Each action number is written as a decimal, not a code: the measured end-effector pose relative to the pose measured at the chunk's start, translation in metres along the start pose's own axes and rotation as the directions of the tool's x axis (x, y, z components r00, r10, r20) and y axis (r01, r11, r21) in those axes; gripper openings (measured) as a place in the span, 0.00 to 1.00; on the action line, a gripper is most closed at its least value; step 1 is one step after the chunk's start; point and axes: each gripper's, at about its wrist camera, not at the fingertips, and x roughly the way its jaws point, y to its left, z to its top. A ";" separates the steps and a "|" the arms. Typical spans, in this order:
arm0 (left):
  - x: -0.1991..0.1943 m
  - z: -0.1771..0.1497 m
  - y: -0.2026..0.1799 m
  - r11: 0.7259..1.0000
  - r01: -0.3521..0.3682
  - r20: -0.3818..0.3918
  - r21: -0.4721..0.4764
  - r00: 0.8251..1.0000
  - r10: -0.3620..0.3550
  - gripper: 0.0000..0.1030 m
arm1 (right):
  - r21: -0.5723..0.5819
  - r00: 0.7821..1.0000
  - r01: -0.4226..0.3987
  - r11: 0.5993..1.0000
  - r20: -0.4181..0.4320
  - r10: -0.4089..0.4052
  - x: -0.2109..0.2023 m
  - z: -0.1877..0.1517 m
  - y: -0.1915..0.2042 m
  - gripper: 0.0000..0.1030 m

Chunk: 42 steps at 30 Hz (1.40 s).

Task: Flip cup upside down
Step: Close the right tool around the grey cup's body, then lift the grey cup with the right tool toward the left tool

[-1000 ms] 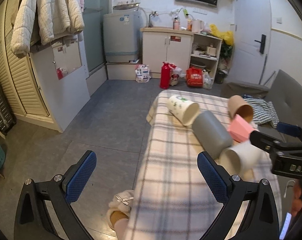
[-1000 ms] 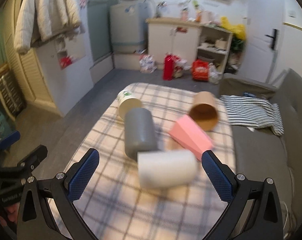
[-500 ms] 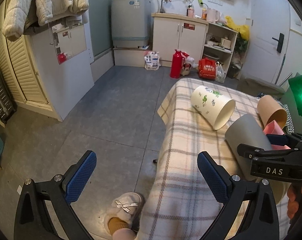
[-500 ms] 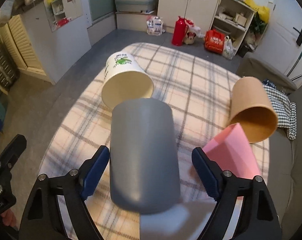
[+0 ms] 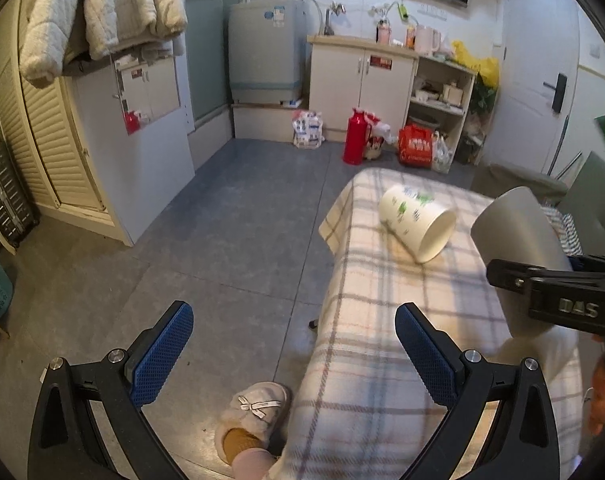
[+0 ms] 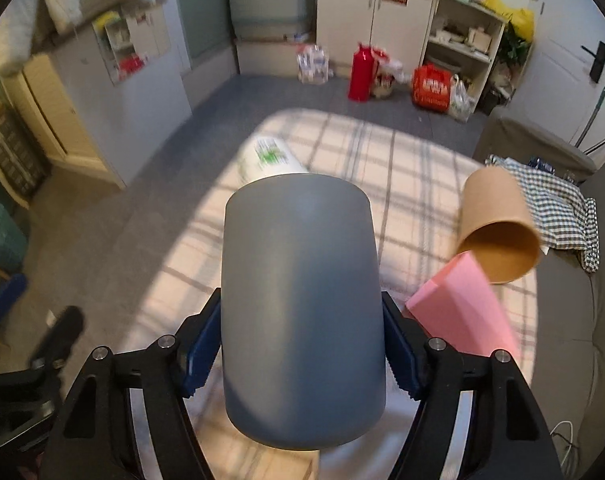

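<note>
cup (image 6: pixel 302 312): plain grey, smooth, slightly tapered | pose: raised, closed base pointing away | place: above the checked tablecloth (image 6: pixel 402 184), near its front edge

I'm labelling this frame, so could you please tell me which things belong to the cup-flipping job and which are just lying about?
In the job:
grey cup
right gripper, fingers shut on it

Lying about:
white printed cup
brown paper cup
pink cup
left gripper, open
</note>
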 end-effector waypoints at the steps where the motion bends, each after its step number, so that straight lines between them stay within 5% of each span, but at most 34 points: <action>1: -0.007 0.001 -0.001 1.000 0.002 0.010 0.001 1.000 -0.002 1.00 | 0.003 1.000 -0.010 1.000 0.017 0.010 -0.018 -0.004 0.002 0.70; 9: -0.077 -0.019 -0.010 0.999 0.031 0.093 0.015 0.995 -0.032 1.00 | 0.065 1.000 0.002 0.998 0.028 -0.004 -0.103 -0.075 0.006 0.70; 19: -0.110 -0.085 -0.020 0.996 0.076 0.069 0.043 0.995 -0.079 1.00 | 0.221 0.992 0.038 0.975 -0.126 -0.010 -0.079 -0.190 -0.008 0.70; 27: -0.116 -0.101 -0.024 0.997 0.051 0.047 0.062 0.997 -0.054 1.00 | 0.216 0.994 0.037 0.976 -0.107 -0.014 -0.070 -0.206 -0.011 0.70; 33: -0.118 -0.106 -0.029 0.998 0.030 0.029 0.058 0.999 -0.032 1.00 | 0.297 0.993 -0.062 0.953 -0.081 0.090 -0.064 -0.216 -0.023 0.73; 35: -0.123 -0.105 -0.034 0.998 0.020 0.039 0.066 0.999 -0.023 1.00 | 0.303 0.996 -0.064 0.951 -0.038 0.079 -0.074 -0.216 -0.026 0.87; 42: -0.139 -0.107 -0.052 0.997 0.042 0.048 0.060 0.998 -0.045 1.00 | 0.241 0.995 -0.012 0.970 0.099 -0.013 -0.122 -0.217 -0.040 0.87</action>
